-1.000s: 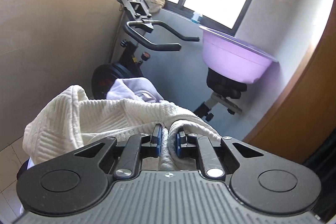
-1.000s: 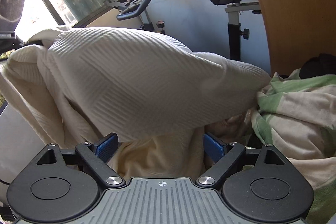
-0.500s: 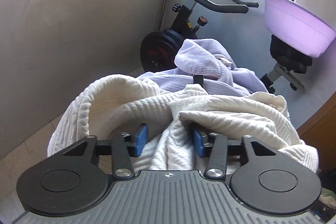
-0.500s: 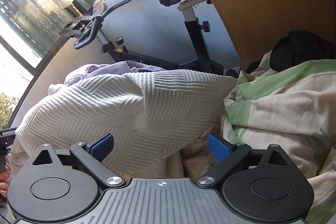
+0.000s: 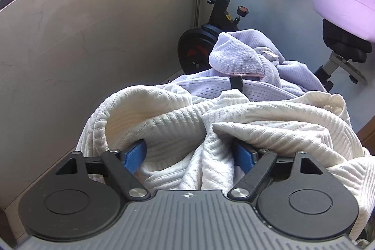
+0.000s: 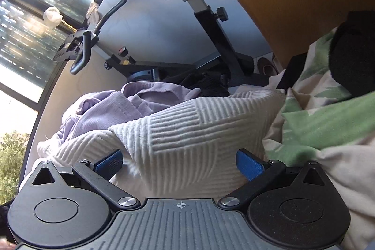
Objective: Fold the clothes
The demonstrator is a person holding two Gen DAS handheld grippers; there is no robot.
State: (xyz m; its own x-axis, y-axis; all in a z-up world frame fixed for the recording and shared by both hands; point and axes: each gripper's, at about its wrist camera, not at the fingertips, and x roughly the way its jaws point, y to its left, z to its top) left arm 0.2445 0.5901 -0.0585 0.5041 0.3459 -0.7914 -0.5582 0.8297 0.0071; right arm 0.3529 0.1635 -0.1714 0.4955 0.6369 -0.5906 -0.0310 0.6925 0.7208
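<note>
Change since one second ago: your left gripper (image 5: 191,154), then clamped on a fold of the cream garment (image 5: 269,123), now stands with its fingers (image 5: 134,152) spread wide and the cloth lying loose between them. Your right gripper (image 6: 179,162) was open then and is open now, fingers (image 6: 248,163) wide, and the cream garment (image 6: 199,130) has sunk from a raised drape to a low heap.

Item 1, cream garment. Ribbed knit with blocks of ridges running in different directions. Left view: it fills the 3 to 9 o'clock band just ahead of the fingers, one rolled tube opening toward 10 o'clock. Right view: its long axis runs from 8 o'clock to 2 o'clock. The near edge is hidden under both gripper bodies; you cannot make out collar or hem.

Item 2, lilac garment (image 5: 236,57). Bunched beyond the cream one at 12 o'clock, partly buried by it.

Item 3, green-and-cream cloth (image 6: 328,118). At 3 o'clock in the right view, touching the cream garment, cut off by the frame edge.

Item 4, exercise bike (image 5: 222,22). Behind the heap; its lower frame is hidden.

Item 5, purple basin (image 5: 339,1). At 2 o'clock, cut off.
</note>
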